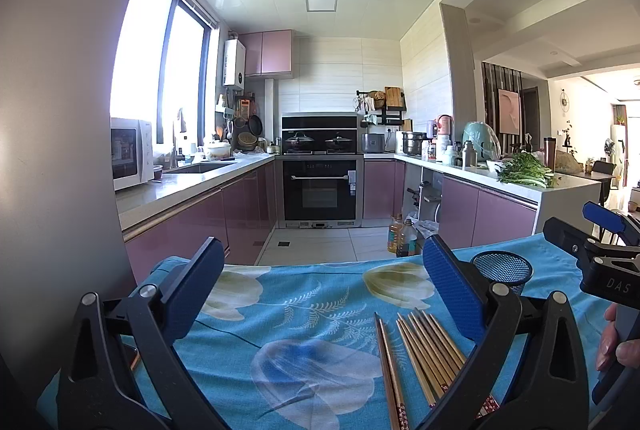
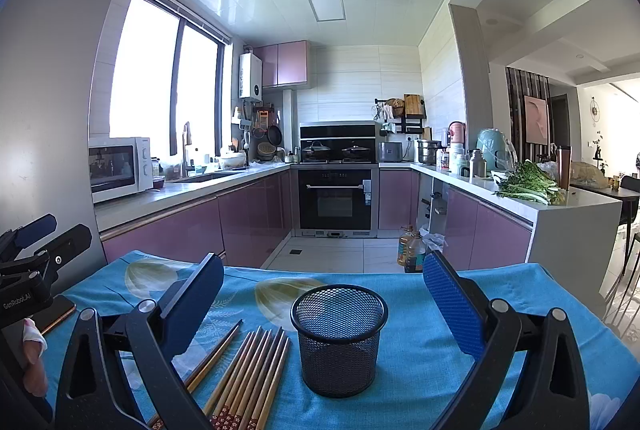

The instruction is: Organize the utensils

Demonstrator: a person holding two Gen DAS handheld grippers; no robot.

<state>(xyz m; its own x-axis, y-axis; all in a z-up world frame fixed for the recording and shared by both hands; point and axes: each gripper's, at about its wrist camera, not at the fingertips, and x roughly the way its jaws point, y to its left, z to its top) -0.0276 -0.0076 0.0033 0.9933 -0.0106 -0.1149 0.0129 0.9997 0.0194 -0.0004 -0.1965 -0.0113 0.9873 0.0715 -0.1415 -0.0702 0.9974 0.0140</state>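
Note:
Several wooden chopsticks (image 2: 250, 374) lie side by side on the blue flowered tablecloth (image 2: 420, 330), just left of an upright, empty black mesh cup (image 2: 339, 338). My right gripper (image 2: 323, 294) is open and empty, held above the table with the cup between its fingers' line of sight. In the left wrist view the chopsticks (image 1: 424, 354) lie at the lower right and the mesh cup (image 1: 502, 272) stands behind the right finger. My left gripper (image 1: 323, 282) is open and empty above the cloth. Each gripper shows at the edge of the other's view.
A phone (image 2: 60, 312) lies on the table's left side. Beyond the table's far edge are a tiled kitchen floor, oil bottles (image 2: 412, 250) and purple cabinets. A grey fridge wall (image 1: 60, 150) stands close on the left.

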